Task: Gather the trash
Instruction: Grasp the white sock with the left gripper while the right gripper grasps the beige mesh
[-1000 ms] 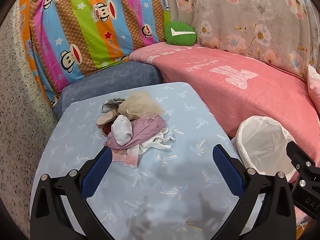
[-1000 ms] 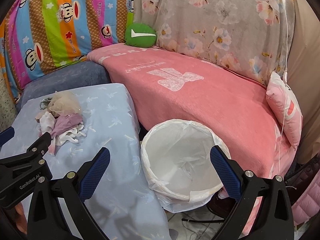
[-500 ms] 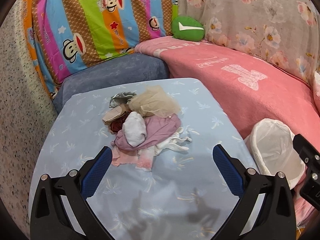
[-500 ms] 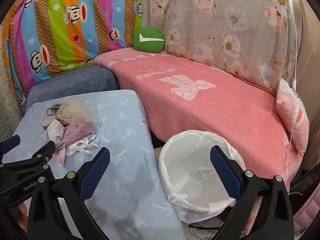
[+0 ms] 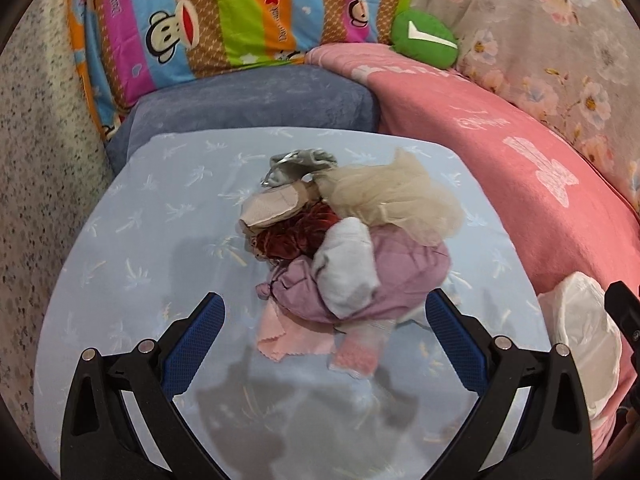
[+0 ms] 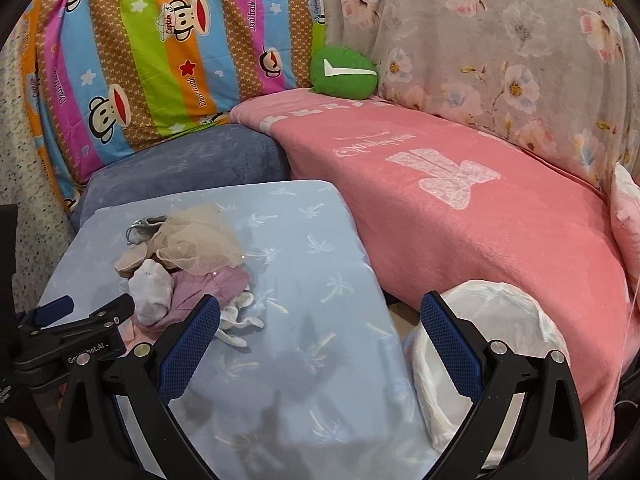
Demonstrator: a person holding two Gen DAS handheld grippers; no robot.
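Observation:
A pile of cloth scraps (image 5: 348, 248) lies on the light blue table (image 5: 152, 240): beige netting, a mauve piece, a white sock, a dark red piece, pink bits. My left gripper (image 5: 325, 336) is open and empty, low over the table with the pile's near edge between its fingers. The pile also shows in the right wrist view (image 6: 188, 264). My right gripper (image 6: 320, 340) is open and empty, above the table's right edge. The white-lined bin (image 6: 492, 344) stands on the floor by its right finger, and shows in the left wrist view (image 5: 584, 344).
A pink-covered sofa seat (image 6: 460, 208) runs along the right of the table. A blue cushion (image 5: 248, 100) lies behind the table, and a green round cushion (image 6: 344, 74) sits at the back. A pink pillow (image 6: 628, 216) is at the far right.
My left gripper has moved forward and down to the pile, which is now between its fingers. My right gripper has swung left, so the bin is now at its right finger.

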